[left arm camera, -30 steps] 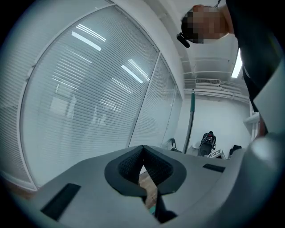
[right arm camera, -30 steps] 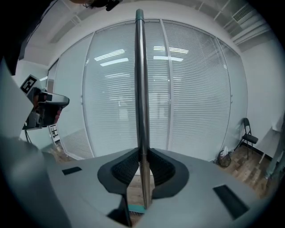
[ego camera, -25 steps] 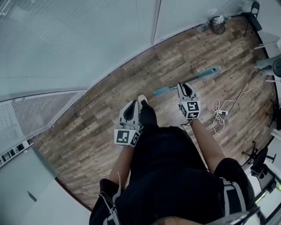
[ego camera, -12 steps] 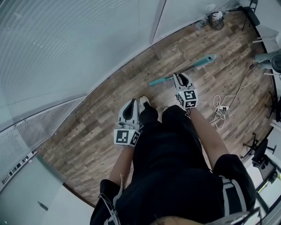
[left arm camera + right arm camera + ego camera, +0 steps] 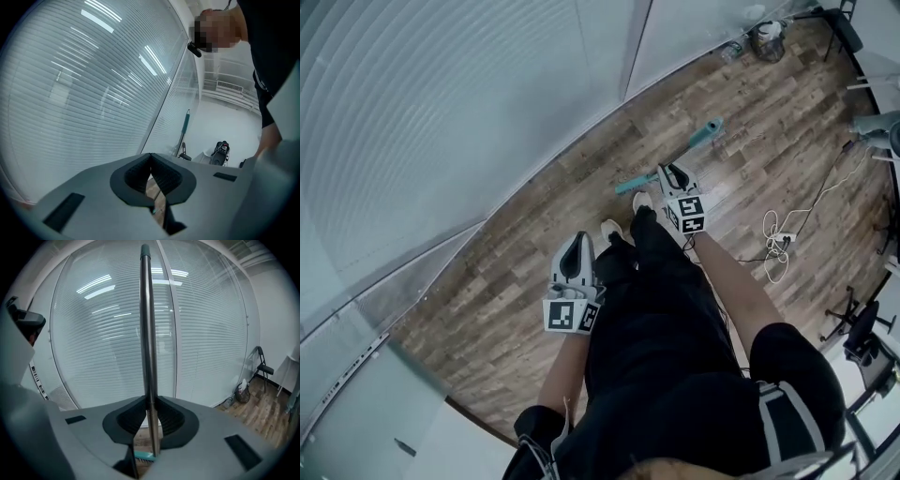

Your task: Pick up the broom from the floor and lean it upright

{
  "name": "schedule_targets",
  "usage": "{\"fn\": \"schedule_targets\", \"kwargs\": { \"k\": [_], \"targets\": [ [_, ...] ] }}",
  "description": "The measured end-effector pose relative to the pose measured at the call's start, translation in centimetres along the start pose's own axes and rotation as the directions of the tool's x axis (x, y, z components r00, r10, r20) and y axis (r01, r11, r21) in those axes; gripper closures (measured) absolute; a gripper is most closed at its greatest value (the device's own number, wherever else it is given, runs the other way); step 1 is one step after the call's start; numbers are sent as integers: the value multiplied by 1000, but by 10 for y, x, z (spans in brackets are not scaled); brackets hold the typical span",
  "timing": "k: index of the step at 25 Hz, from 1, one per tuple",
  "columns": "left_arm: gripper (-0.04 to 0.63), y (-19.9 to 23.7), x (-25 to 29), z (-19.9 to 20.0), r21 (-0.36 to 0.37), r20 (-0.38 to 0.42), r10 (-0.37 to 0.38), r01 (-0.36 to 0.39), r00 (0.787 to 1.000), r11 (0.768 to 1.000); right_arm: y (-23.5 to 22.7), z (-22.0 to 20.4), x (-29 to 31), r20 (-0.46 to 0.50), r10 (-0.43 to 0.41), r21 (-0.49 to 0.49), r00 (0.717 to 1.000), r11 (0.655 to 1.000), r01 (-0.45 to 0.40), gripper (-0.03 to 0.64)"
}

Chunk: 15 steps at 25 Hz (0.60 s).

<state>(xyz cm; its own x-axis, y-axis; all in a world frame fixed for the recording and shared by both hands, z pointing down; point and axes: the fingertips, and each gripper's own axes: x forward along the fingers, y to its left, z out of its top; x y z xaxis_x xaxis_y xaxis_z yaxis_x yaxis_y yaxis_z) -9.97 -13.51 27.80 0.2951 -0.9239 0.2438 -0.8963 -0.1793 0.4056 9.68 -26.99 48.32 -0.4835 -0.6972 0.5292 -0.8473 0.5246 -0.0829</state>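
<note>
The broom (image 5: 705,138) has a metal pole, a teal grip end and a teal brush head. My right gripper (image 5: 672,173) is shut on its pole, just ahead of the person's shoes. In the right gripper view the pole (image 5: 147,333) rises straight up between the pads of my right gripper (image 5: 150,401), with the teal brush head (image 5: 143,456) below. My left gripper (image 5: 578,242) hangs beside the left leg, its jaws together and holding nothing. Past the left gripper (image 5: 151,157), the left gripper view shows the broom (image 5: 186,124) standing steeply by the glass.
A curved glass wall with blinds (image 5: 487,112) borders the wood floor (image 5: 750,103). A dark bin (image 5: 766,39) sits in the far corner by a chair (image 5: 842,23). A white cable with a power strip (image 5: 778,242) lies at the right, near stands (image 5: 862,328).
The right gripper has carried the broom closer to the glass wall, and the broom now looks shorter and steeper. The left gripper has stayed beside the leg.
</note>
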Motion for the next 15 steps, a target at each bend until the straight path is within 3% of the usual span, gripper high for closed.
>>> {"fn": "schedule_targets", "kwargs": {
  "k": [7,10,15],
  "targets": [
    [577,11,74,-22,26,45,-8,7,999,1000,-31,-75,105,-92,67,53,993,997,-62,538],
    [577,20,99,-52,2,18,-48,48,999,999,-40,-102,146,-90,84,48,992,996,-80,537],
    [577,53,136,-102,6,6,-37,37,999,999,-66,-145,221,-95,76,10,993,997,-76,537]
  ]
}}
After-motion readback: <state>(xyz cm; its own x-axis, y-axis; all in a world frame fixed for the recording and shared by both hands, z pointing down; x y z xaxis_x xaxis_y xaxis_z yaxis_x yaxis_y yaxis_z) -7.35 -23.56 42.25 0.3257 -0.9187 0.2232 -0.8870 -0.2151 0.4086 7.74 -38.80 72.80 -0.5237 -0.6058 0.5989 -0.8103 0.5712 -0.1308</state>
